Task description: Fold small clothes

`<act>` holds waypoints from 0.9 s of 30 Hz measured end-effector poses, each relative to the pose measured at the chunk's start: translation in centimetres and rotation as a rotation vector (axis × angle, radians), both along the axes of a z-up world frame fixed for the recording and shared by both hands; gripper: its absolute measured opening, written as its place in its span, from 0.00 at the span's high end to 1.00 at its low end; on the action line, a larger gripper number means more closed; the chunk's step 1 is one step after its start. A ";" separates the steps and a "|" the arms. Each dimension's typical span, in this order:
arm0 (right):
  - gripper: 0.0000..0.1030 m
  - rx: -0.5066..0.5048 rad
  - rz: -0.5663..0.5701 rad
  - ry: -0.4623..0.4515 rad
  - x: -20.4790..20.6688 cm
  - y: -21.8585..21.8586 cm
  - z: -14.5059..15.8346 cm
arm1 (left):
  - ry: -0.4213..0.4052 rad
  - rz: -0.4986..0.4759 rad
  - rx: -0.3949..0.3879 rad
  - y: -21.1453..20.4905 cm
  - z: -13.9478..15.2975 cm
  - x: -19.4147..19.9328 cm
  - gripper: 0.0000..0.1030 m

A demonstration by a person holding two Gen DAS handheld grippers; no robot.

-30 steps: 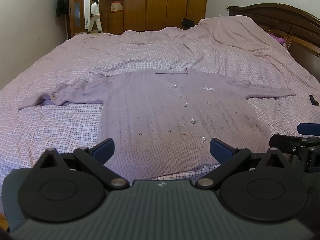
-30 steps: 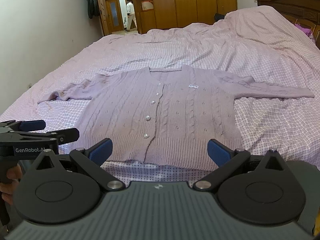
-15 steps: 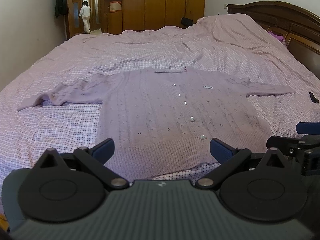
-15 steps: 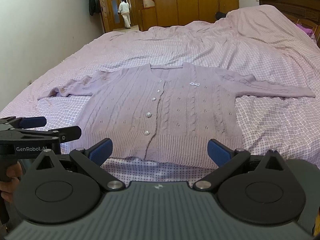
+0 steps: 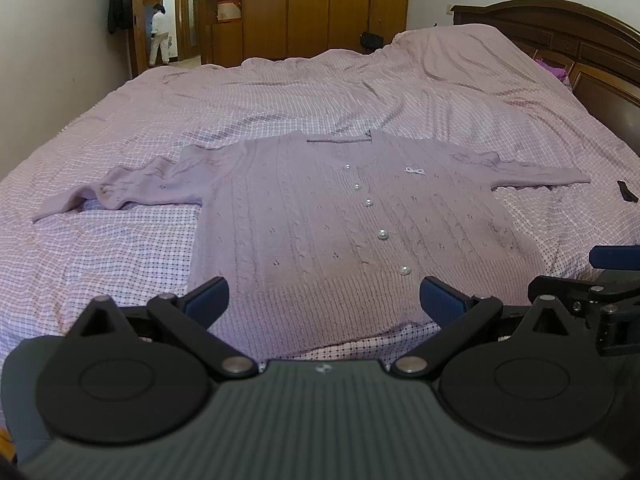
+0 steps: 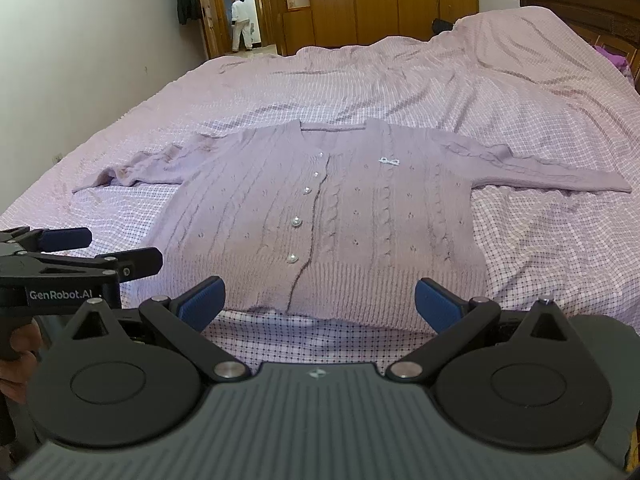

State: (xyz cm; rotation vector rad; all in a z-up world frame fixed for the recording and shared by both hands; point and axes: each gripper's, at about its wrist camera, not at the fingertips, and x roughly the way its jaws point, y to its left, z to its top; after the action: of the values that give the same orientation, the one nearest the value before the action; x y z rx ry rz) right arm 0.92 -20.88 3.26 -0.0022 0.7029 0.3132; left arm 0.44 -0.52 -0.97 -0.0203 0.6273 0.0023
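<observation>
Lilac knit is lying flat across the middle of both frames: the cardigan (image 5: 348,220) is resting buttoned-side up on the checked bedspread (image 5: 120,248), both sleeves stretched outward, hem nearest you. You are holding the left gripper (image 5: 322,300) with its fingers spread wide and gripping nothing, just short of the hem at lower centre; the right gripper (image 6: 318,300) is likewise standing spread and empty. Against the view a second ago, the garment is sitting almost where it was, only slightly nearer, so you are barely edging in and no fold has begun. A person (image 6: 241,22) is walking in the doorway at upper left. The first fold is, by my judgement, still pending.
</observation>
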 end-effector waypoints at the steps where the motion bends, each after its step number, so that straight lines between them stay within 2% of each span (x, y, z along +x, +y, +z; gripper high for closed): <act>1: 0.00 -0.001 0.001 0.000 0.0 0.0 0.0 | -0.002 0.001 0.000 0.0 0.0 0.0 0.00; 27: 0.00 -0.027 0.020 0.038 0.7 0.6 -1.5 | 0.008 -0.008 -0.004 0.1 -0.7 0.5 0.00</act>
State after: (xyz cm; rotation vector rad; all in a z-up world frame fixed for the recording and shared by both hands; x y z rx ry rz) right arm 1.60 -20.27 1.78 -0.0287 0.7448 0.3237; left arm 0.93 -0.41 -1.72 -0.0220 0.6353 -0.0064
